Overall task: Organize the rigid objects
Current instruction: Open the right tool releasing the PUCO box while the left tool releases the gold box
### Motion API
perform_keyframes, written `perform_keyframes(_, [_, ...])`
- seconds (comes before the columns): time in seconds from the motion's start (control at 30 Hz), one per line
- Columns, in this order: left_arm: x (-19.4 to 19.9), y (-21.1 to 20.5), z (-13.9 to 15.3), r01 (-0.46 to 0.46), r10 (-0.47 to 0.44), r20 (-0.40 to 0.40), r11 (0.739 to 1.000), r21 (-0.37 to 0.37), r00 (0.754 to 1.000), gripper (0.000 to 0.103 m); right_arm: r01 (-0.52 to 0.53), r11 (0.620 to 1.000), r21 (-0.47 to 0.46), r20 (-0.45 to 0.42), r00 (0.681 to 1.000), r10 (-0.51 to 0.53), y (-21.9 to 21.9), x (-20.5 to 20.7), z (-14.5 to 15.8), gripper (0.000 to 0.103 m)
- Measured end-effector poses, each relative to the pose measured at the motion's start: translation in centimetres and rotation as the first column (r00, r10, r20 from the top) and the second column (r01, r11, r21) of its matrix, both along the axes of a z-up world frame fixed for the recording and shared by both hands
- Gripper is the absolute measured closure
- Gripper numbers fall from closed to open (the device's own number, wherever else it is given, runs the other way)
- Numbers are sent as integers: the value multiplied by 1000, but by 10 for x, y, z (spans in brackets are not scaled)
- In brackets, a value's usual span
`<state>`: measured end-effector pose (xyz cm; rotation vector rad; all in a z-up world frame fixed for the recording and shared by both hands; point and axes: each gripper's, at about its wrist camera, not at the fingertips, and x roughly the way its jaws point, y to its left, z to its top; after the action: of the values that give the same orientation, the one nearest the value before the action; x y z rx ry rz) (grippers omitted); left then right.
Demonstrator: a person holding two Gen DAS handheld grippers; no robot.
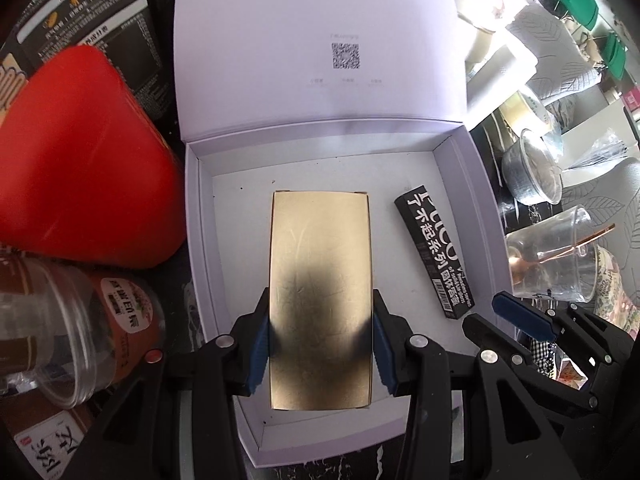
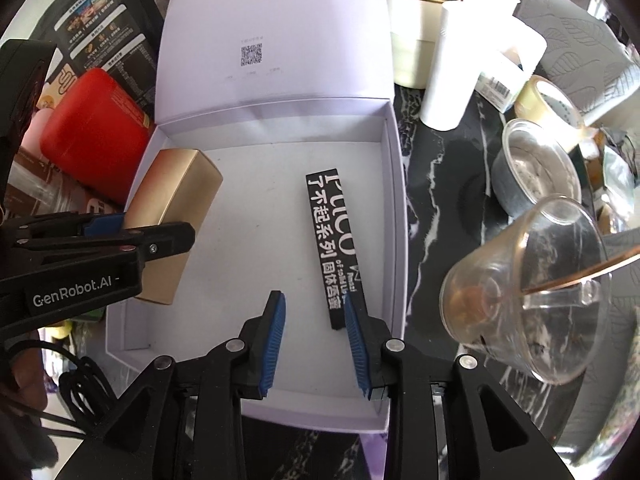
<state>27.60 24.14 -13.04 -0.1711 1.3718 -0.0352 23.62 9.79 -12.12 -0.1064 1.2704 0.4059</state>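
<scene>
Left tool (image 1: 320,350) is pinching the flat gold metallic rectangular box (image 1: 320,280) by its long sides, holding it over the open white cardboard gift box (image 1: 192,208) with its lid flipped back. Right tool (image 2: 314,344) has its blue pads (image 2: 273,340) spread with nothing between them; the slim black carton with white lettering (image 2: 334,248) lies flat inside, just beside one pad. Red tin (image 1: 80,152) crowds the left wall, clear plastic cup (image 2: 528,288) lies tipped on the dark marbled counter (image 2: 432,200).
</scene>
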Motion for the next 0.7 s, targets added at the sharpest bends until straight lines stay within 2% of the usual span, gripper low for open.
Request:
perform_keyframes(0.27, [-8, -6, 19, 4, -6, 38, 999, 49, 999, 56, 5, 1000, 6, 32, 999, -5, -9, -16, 21, 72])
perform_keyframes(0.7, [-25, -10, 57, 1, -7, 105, 999, 49, 994, 56, 19, 999, 28, 86, 996, -21, -18, -37, 52, 72])
